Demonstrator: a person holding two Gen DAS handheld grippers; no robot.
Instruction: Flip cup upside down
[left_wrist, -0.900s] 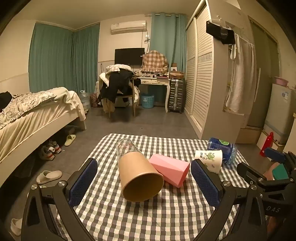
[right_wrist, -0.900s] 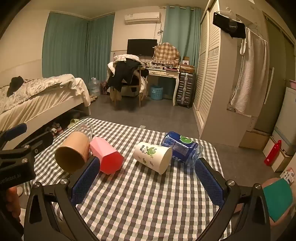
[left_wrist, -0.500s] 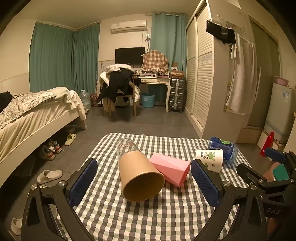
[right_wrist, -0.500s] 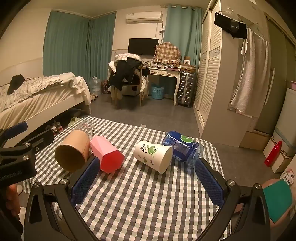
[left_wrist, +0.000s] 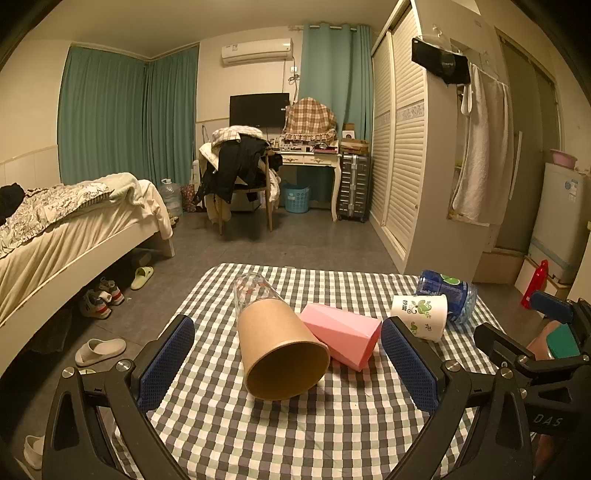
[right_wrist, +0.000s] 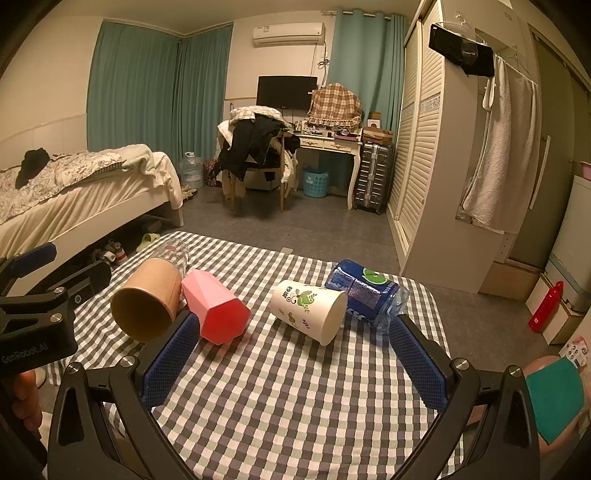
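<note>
Several cups lie on their sides on a checkered table (left_wrist: 295, 424). A brown paper cup (left_wrist: 279, 354) lies with its mouth toward me, between the open fingers of my left gripper (left_wrist: 288, 363). A pink faceted cup (left_wrist: 341, 334) touches its right side, and a clear glass (left_wrist: 251, 290) lies behind it. A white cup with green leaves (right_wrist: 308, 310) and a blue bottle (right_wrist: 365, 291) lie ahead of my open right gripper (right_wrist: 293, 363). The brown cup (right_wrist: 146, 306) and the pink cup (right_wrist: 216, 314) also show in the right wrist view. Both grippers hover above the table and hold nothing.
The table's far edge (left_wrist: 295, 267) drops to a grey floor. A bed (left_wrist: 55, 229) stands to the left, a white wardrobe (left_wrist: 413, 166) to the right, a chair with clothes (left_wrist: 240, 173) and a desk behind.
The right gripper has moved slightly forward and down toward the table, so the cups look a little larger. The left gripper has barely moved. No cup has moved.
</note>
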